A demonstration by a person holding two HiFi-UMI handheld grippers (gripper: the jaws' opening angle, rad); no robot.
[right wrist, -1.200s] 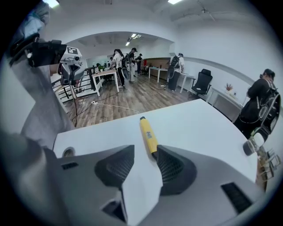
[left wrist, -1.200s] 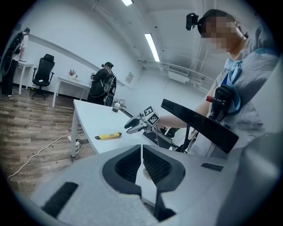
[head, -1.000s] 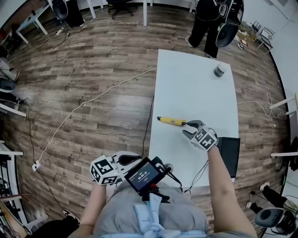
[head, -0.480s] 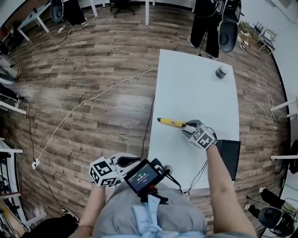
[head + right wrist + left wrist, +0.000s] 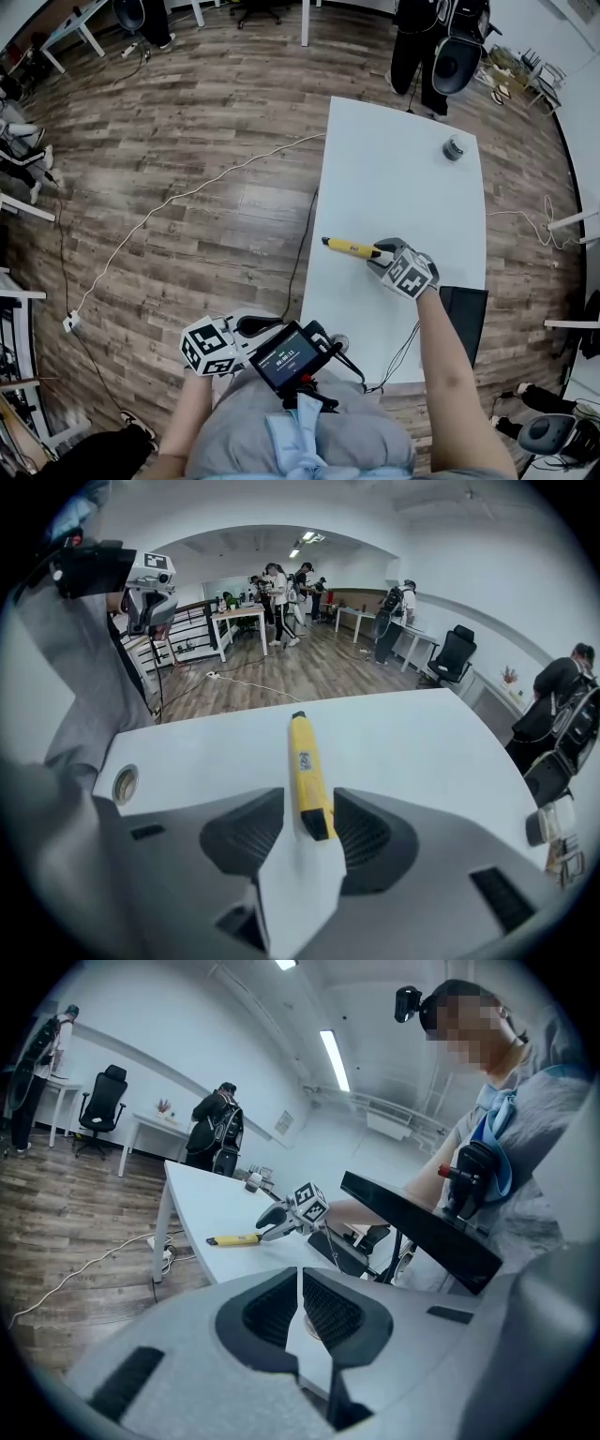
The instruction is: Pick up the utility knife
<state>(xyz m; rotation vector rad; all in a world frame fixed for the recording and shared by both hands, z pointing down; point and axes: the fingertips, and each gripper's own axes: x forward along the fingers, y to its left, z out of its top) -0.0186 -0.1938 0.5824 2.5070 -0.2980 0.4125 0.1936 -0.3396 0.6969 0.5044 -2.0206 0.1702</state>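
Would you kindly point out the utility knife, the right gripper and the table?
utility knife [image 5: 308, 775]: right gripper view, middle of its yellow body.
right gripper [image 5: 380, 256]: head view, midway between its fingertips.
table [image 5: 394, 178]: head view, bare white top.

Left tongs [image 5: 300, 1305] sit closed (pads together); on the white table [image 5: 202, 1206], right tongs [image 5: 263, 1230] meet the utility knife [image 5: 233, 1239].

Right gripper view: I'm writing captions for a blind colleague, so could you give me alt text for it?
The right gripper has its two dark jaws apart on either side of the near end of a yellow utility knife, which lies on a white table and points away from the camera. People and desks fill the room behind.
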